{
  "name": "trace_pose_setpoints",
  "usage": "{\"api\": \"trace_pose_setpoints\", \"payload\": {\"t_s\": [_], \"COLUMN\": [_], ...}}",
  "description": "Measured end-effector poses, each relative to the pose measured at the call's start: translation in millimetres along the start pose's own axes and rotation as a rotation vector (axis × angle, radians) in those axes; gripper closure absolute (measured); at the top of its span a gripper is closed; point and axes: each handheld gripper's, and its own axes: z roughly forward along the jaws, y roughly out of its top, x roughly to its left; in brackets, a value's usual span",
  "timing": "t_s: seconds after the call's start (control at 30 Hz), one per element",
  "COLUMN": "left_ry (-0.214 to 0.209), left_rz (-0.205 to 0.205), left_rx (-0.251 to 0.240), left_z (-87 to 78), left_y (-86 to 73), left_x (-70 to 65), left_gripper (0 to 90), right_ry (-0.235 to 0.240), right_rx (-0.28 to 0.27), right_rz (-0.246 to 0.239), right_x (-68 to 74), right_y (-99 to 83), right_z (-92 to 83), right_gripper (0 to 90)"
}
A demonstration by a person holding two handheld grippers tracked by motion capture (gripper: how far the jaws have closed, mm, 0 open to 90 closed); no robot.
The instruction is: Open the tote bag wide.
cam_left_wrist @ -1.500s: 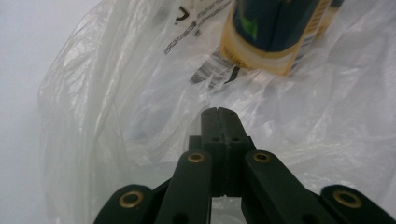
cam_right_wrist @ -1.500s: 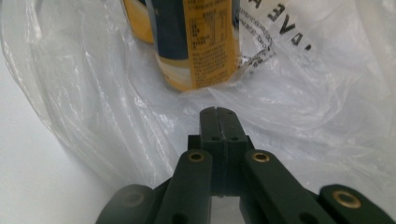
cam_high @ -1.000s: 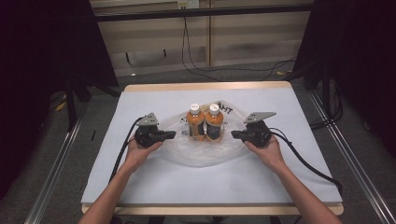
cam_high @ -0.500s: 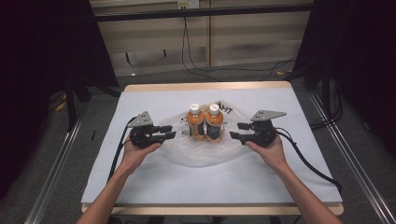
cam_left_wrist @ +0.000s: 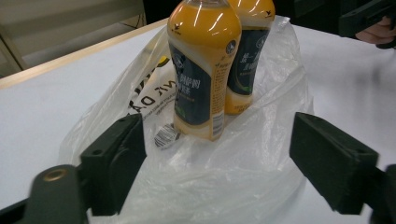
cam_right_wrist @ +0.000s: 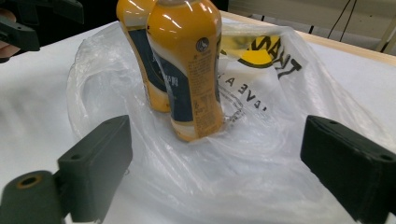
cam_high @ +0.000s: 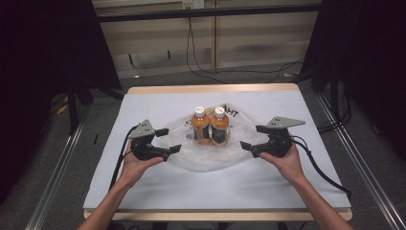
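Bottles [cam_high: 210,125], two of them with orange drink and white caps, stood upright and touching at the middle of the table [cam_high: 143,103] in the high view, on a crumpled clear plastic bag [cam_high: 210,160] spread flat under and around them. The left gripper [cam_high: 168,140] sat at about nine o'clock from the pair, the right gripper [cam_high: 250,137] at about three o'clock, each held in a hand and pointed inward over the bag's edge, near the bottles but apart from them.

From the left gripper view, its jaws stood wide apart and had hold of nothing; the bag lay between and beyond them, with the bottles at twelve o'clock (the far hand showed at the upper right).

From the right gripper view, the jaws were likewise spread wide and empty, hovering over the rumpled plastic, bottles again at twelve o'clock, printed lettering on the bag behind them.

By my reading, the bottles were set in place on the bag, but the bag was not yet gathered up: neither side was gripped, so the seizing and lifting of the edges was all left to do.
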Motion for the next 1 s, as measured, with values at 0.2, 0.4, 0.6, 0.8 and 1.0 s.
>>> {"api": "trace_pose_setpoints", "payload": {"t_s": [0.2, 0.4, 0.6, 0.8, 1.0], "left_ry": [0.029, 0.087, 0.118, 0.14, 0.178], "left_rz": [-0.011, -0.041, -0.072, -0.097, -0.105], "left_rx": [0.017, 0.049, 0.026, 0.021, 0.016], "left_z": [-11.8, -24.4, -44.8, -58.1, -74.1], "left_y": [-12.4, -24.5, -36.0, -43.1, -59.3], "left_x": [-2.8, -4.9, -14.0, -24.0, -40.9], "left_gripper": [9.0, 5.0, 3.4, 3.0, 2.5], "right_ry": [-0.045, -0.118, -0.143, -0.165, -0.216], "right_rx": [-0.015, -0.034, -0.062, -0.07, -0.06], "right_rz": [-0.001, -0.018, 0.022, 0.051, 0.105], "right_x": [0.7, 6.3, 9.9, 12.3, 18.5], "right_y": [-7.6, -23.1, -37.5, -49.9, -73.3], "right_z": [-22.4, -41.2, -67.8, -87.5, -107.4], "right_gripper": [14.1, 13.5, 11.4, 10.8, 8.0]}}
